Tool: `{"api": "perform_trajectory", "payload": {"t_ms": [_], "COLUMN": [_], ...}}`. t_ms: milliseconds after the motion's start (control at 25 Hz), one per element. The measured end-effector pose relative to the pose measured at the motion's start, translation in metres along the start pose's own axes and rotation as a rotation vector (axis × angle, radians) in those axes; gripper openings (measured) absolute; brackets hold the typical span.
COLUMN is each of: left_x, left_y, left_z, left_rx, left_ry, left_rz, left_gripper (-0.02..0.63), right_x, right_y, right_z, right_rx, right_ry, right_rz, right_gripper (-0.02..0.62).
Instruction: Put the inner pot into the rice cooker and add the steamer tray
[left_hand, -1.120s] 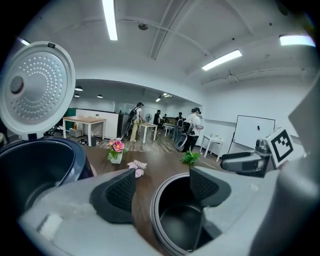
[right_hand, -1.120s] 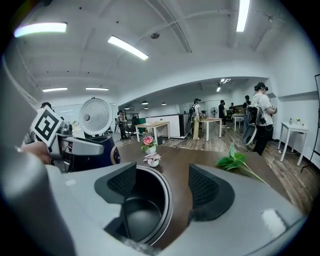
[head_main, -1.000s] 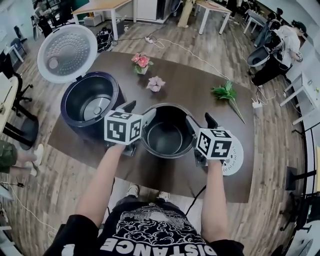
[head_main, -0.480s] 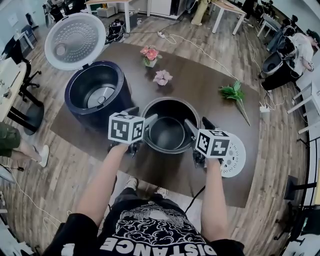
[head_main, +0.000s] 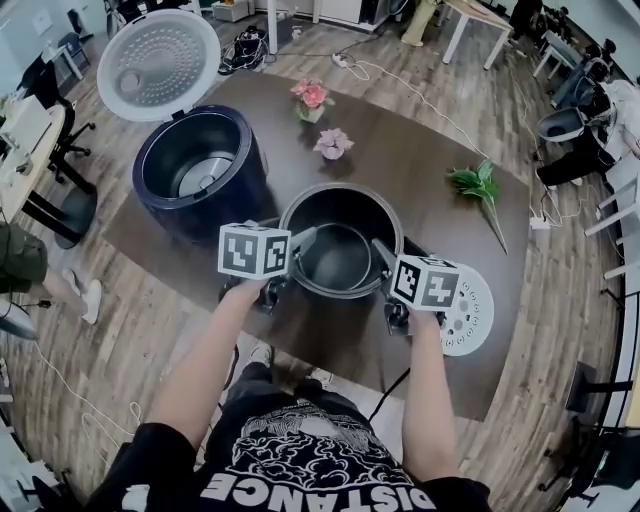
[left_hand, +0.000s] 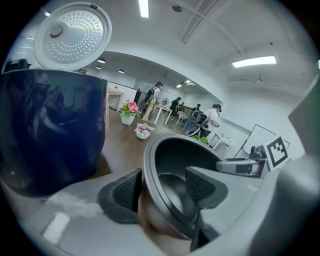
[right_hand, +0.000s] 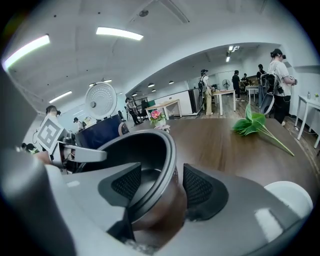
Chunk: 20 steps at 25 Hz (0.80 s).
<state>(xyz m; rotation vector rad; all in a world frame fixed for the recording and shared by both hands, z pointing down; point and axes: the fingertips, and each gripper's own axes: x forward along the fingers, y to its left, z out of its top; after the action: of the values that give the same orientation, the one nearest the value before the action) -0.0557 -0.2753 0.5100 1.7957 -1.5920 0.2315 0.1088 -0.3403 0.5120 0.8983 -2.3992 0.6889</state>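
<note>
The dark grey inner pot (head_main: 340, 255) stands on the brown table (head_main: 440, 215), to the right of the dark blue rice cooker (head_main: 165, 215), whose lid (head_main: 160, 60) is up. My left gripper (head_main: 285, 235) straddles the pot's left rim (left_hand: 175, 150), one pad (left_hand: 125, 192) outside and one inside. My right gripper (head_main: 398, 250) straddles the right rim (right_hand: 145, 145) the same way. Both pairs of jaws have just been closing on the rim, with a gap still showing at the inner pads. The white steamer tray (head_main: 468, 318) lies flat beside my right hand.
Two small pink flower pots (head_main: 312, 98) (head_main: 333, 145) stand behind the inner pot and a green sprig (head_main: 478, 185) lies at the right. The table's near edge runs just below my hands. A seated person's leg (head_main: 20, 270) and office chairs are at the left.
Both grippers have sunk from beside the pot's top to straddle its rim, and their jaws have narrowed. The pot and cooker have not moved.
</note>
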Motion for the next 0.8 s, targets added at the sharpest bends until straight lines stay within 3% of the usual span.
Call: {"api": "perform_trajectory", "payload": {"t_ms": [280,360,600,800], "left_x": [-0.004,-0.005,-0.008,-0.020], "left_y": [0.007,0.008,0.009,0.009], "left_z": [-0.005,-0.007,-0.009,-0.005], "left_rx": [-0.048,-0.048,-0.036,-0.027], "left_ry": [0.003,0.005,0.009,-0.041], "left_rz": [0.060,0.078,0.114,0.133], "left_gripper": [0.207,0.176,0.159,0.132], "right_x": [0.000,0.000,0.000,-0.006], "right_y": [0.003,0.004,0.002,0.005], "right_z": [-0.002,-0.002,-0.003,0.009], "right_rx": [0.000,-0.002,-0.012,-0.036], "right_ry": [0.016,0.018,0.035,-0.009], "right_rz": [0.017,0.011,-0.049,-0.073], "right_gripper": [0.214,0.167,0.137,0.113]}}
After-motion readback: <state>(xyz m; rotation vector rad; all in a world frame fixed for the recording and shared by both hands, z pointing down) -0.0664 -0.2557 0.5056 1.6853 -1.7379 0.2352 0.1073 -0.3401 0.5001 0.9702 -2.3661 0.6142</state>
